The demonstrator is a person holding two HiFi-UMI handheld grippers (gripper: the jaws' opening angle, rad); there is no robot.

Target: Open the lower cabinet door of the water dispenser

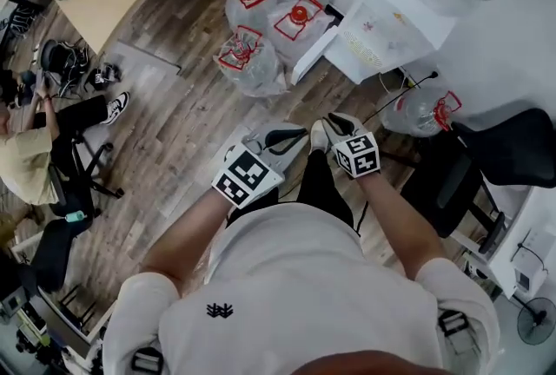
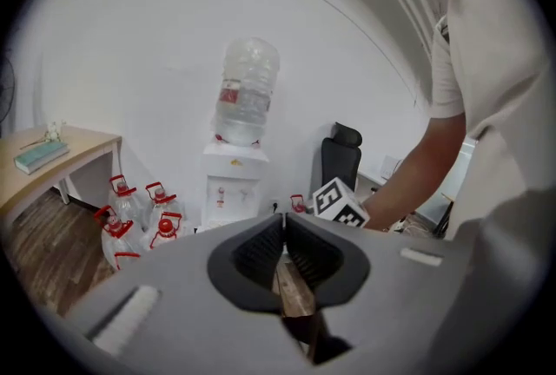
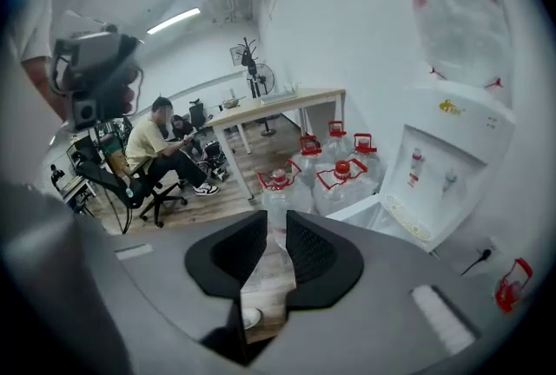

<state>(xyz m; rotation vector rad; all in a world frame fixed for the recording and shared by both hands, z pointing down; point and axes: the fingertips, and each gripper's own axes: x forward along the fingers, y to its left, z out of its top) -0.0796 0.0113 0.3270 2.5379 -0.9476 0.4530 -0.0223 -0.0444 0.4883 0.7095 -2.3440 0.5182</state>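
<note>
Door point(image 1: 313, 50) of the lower cabinet stands swung out from the white water dispenser point(image 3: 447, 161), which is ahead of you against the wall. In your head view the door's top edge shows as a long white strip, slanting away from the dispenser toward the jugs point(image 1: 265, 13) with red caps on the wooden floor. A small gold logo point(image 3: 448, 107) marks the dispenser's front and a red label point(image 2: 229, 94) the upturned bottle point(image 2: 250, 78) on top; neither can be read. Your left gripper point(image 2: 284, 221) has its jaws pressed together on nothing. Your right gripper point(image 3: 276, 219) has its jaws slightly apart, with nothing between them. You hold both clear of the door. A black chair point(image 2: 340, 161) stands just right of the dispenser.
</note>
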